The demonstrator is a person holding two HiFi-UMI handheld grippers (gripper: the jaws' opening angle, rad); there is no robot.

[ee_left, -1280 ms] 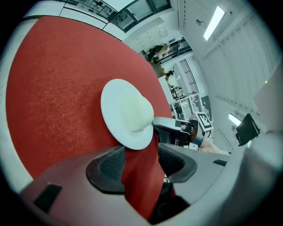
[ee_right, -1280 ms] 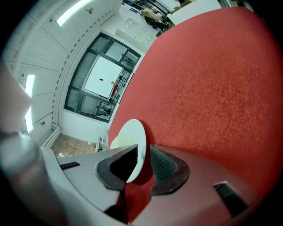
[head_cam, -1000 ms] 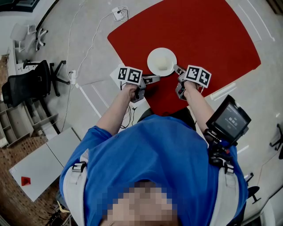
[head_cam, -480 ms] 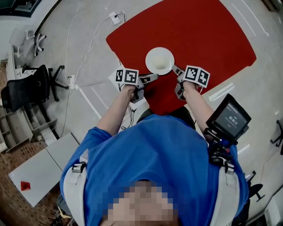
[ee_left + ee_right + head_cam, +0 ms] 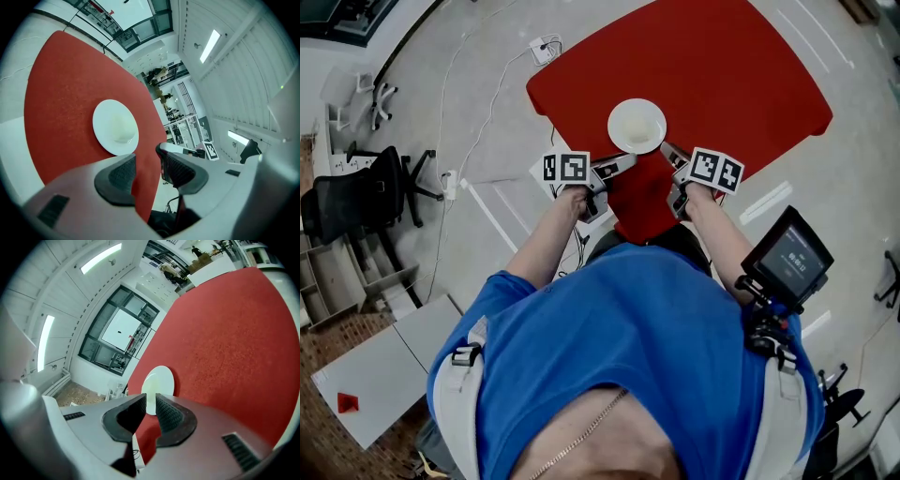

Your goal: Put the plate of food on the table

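Note:
A white plate [image 5: 637,125] with a pale mound of food lies over the near part of the red table [image 5: 722,66]. My right gripper [image 5: 667,150] reaches its near right rim, and in the right gripper view the plate [image 5: 159,378] has its rim in the narrow gap of my right gripper [image 5: 151,397], which is shut on it. My left gripper [image 5: 623,161] hangs near the plate's left rim, apart from it. In the left gripper view my left gripper [image 5: 146,157] is open with only the table's edge [image 5: 61,93] behind the gap, and the plate [image 5: 115,126] lies ahead.
A black office chair [image 5: 366,192] and shelves [image 5: 337,272] stand at the left. A cable runs to a power strip [image 5: 546,45] on the floor. A grey panel [image 5: 384,356] with a small red object [image 5: 347,403] lies lower left. A screen device [image 5: 787,255] hangs at my right side.
The plate and both grippers have shifted slightly farther over the red table. The right gripper keeps its hold on the rim, and the left stays beside the plate.

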